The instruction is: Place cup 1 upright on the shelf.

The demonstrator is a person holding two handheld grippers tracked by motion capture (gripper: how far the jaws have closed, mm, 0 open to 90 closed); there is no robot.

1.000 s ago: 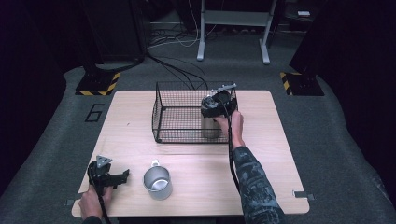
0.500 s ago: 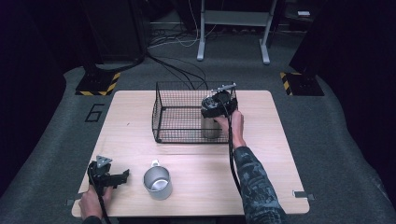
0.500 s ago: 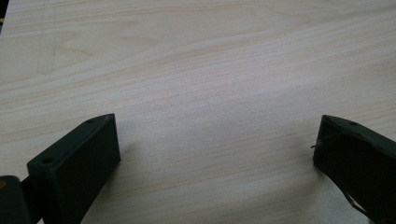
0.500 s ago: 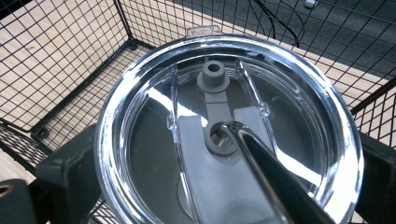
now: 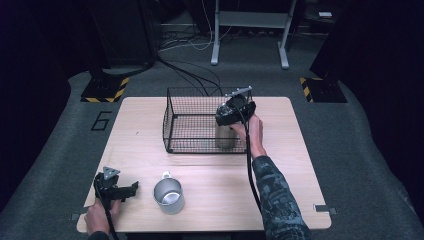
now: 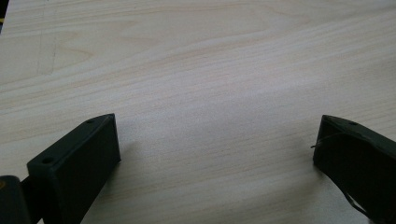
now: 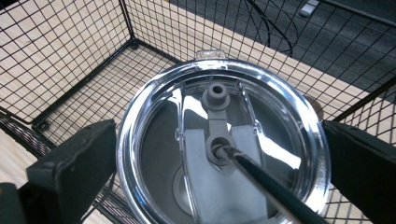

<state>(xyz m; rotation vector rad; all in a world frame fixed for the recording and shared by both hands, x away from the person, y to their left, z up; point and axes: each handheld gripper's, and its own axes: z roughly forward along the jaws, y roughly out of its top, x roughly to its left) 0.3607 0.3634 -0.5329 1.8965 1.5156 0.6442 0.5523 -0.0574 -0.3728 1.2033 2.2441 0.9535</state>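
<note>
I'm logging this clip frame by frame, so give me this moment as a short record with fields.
setting: light wooden table
right gripper: inside the black wire basket, jaws astride the clear-lidded steel tumbler; whether they grip it is unclear
tumbler: upright in the basket's near right corner, dark straw through the lid
left gripper: open, low over bare table at the near left
silver metal mug: on the table, right of the left gripper, untouched
</note>
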